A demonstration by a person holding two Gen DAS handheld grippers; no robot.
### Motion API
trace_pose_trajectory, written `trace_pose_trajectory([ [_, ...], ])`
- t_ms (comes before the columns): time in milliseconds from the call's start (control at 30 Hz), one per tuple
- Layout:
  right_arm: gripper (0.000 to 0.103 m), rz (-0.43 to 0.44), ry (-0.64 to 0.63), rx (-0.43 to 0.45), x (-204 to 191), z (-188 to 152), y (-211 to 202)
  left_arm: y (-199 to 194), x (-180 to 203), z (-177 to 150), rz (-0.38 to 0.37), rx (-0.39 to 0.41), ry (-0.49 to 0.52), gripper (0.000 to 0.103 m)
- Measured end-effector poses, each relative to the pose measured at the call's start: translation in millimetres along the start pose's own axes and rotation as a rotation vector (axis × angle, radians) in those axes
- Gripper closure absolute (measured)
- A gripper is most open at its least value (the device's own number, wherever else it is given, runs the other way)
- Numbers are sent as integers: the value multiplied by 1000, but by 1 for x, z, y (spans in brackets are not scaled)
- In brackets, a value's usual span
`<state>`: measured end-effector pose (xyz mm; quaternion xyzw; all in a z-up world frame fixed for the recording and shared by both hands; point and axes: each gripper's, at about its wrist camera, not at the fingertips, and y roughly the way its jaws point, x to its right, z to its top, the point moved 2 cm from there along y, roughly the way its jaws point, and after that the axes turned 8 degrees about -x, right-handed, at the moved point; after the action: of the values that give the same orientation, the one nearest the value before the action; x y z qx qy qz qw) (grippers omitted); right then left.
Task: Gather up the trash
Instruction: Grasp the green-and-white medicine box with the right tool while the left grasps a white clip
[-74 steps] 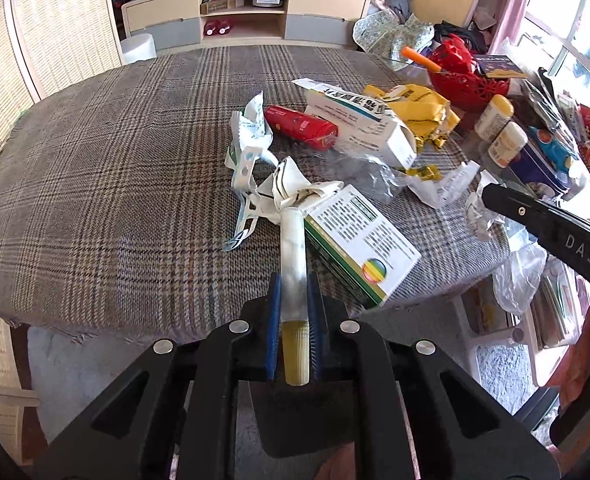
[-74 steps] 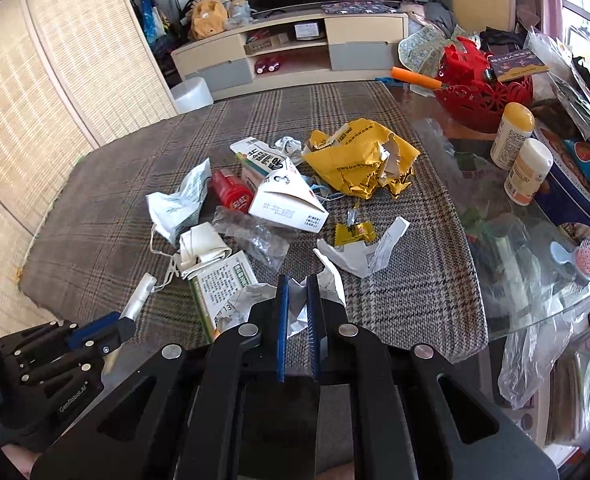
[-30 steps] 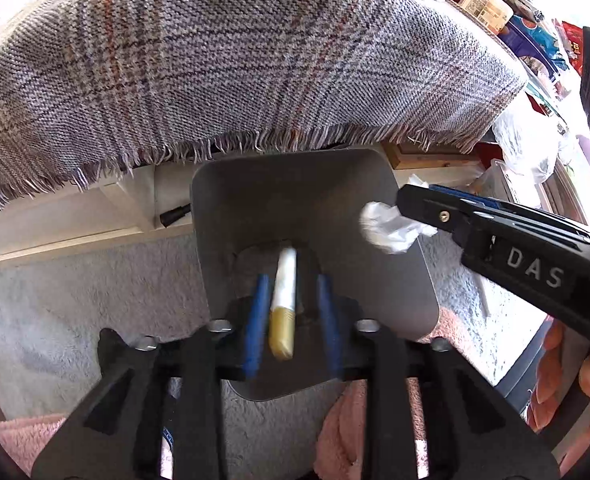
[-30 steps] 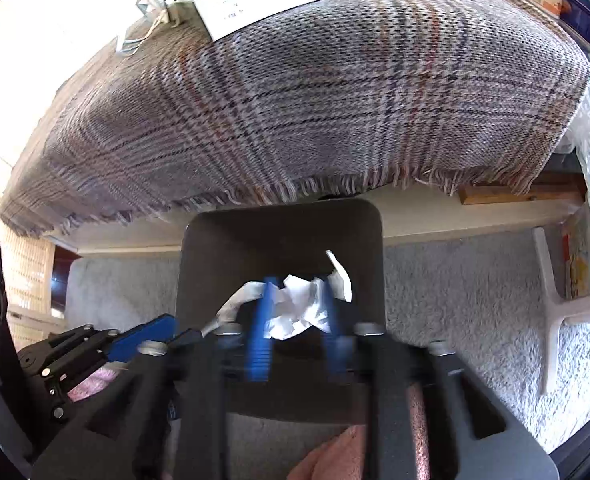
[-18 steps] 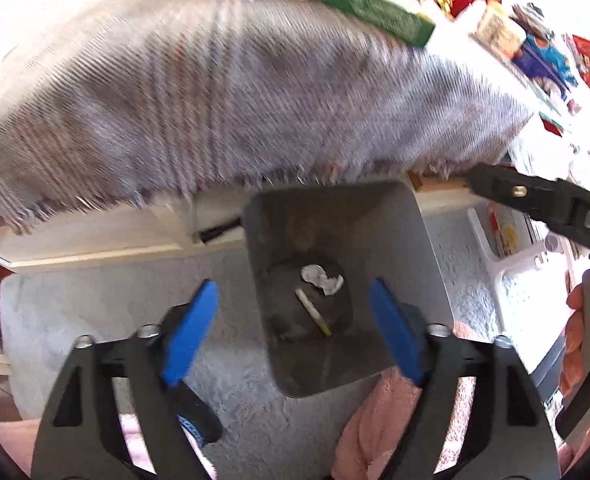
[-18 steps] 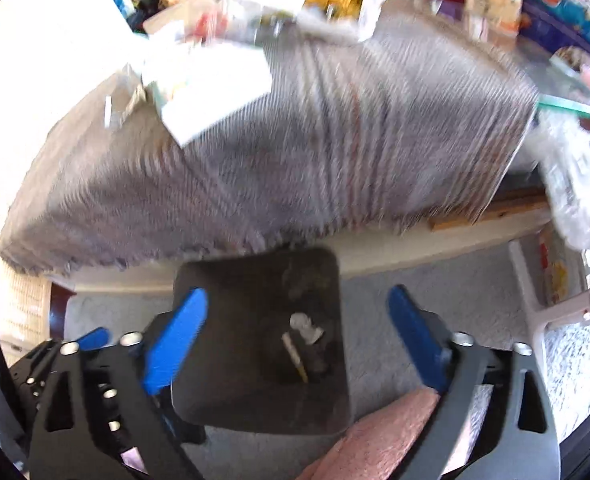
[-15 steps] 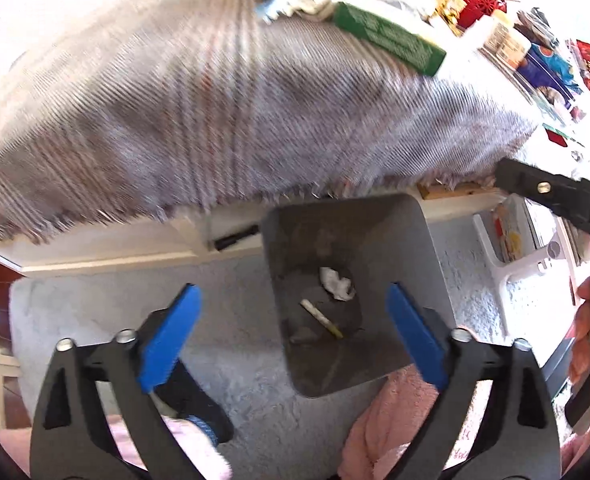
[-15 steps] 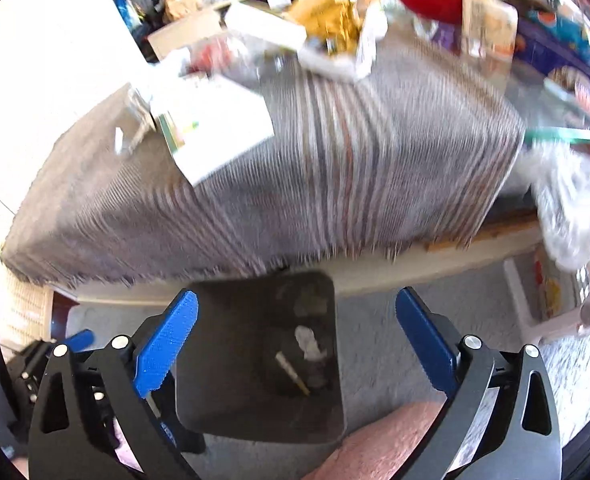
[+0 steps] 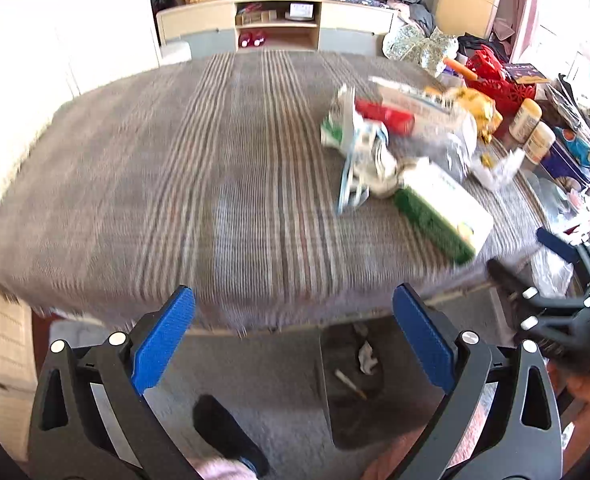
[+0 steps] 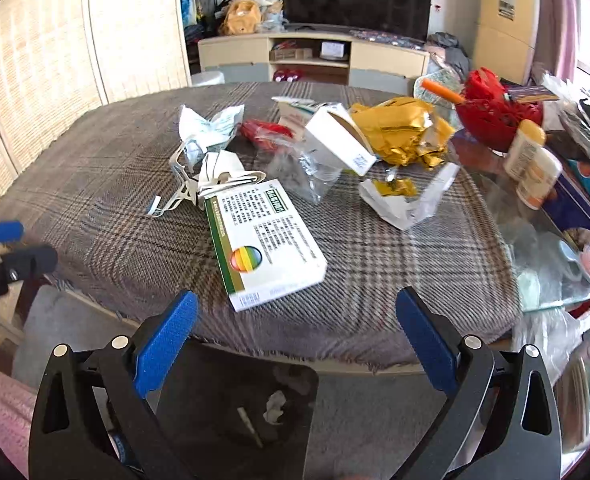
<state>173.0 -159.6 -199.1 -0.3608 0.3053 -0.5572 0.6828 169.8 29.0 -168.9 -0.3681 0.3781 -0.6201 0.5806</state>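
Note:
Both grippers are open and empty, raised in front of the table's near edge. My left gripper (image 9: 293, 328) faces bare cloth; my right gripper (image 10: 295, 332) faces a green and white box (image 10: 265, 240). The dark bin (image 10: 239, 416) stands on the floor below the edge; it also shows in the left wrist view (image 9: 351, 384). In it lie a crumpled white paper (image 10: 275, 402) and a white tube (image 10: 250, 426). On the cloth lie torn white packaging (image 10: 211, 152), a red wrapper (image 10: 265, 130), a clear bag (image 10: 303, 174), a white carton (image 10: 337, 140), yellow foil (image 10: 405, 130) and white paper (image 10: 409, 196).
The plaid cloth (image 10: 115, 200) covers the table; its left half holds nothing. At the right stand a red basket (image 10: 495, 112), two white bottles (image 10: 531, 164) and a blue tin (image 10: 587, 196) on glass. A plastic bag (image 10: 543, 336) hangs off the right corner. A foot (image 9: 227, 436) is on the carpet.
Both grippers opened over the bin and dropped the tube and the crumpled paper into it. They have since risen from the bin to table height.

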Motion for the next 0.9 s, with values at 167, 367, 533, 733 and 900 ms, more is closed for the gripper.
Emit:
trace_pose_trajectory([
  [167, 3, 36, -14, -19, -10, 18, 22, 11, 11, 30, 8, -11, 46, 9],
  [367, 3, 39, -34, -49, -13, 28, 46, 24, 14, 48, -11, -29, 35, 9],
  [533, 7, 66, -25, -60, -13, 23, 55, 39, 16, 57, -19, -49, 31, 9],
  [733, 25, 94, 10, -6, -2, 15, 49, 59, 23, 58, -27, -76, 48, 9],
  [900, 25, 195, 100, -1, 20, 6, 38, 72, 29, 58, -19, -67, 72, 12],
])
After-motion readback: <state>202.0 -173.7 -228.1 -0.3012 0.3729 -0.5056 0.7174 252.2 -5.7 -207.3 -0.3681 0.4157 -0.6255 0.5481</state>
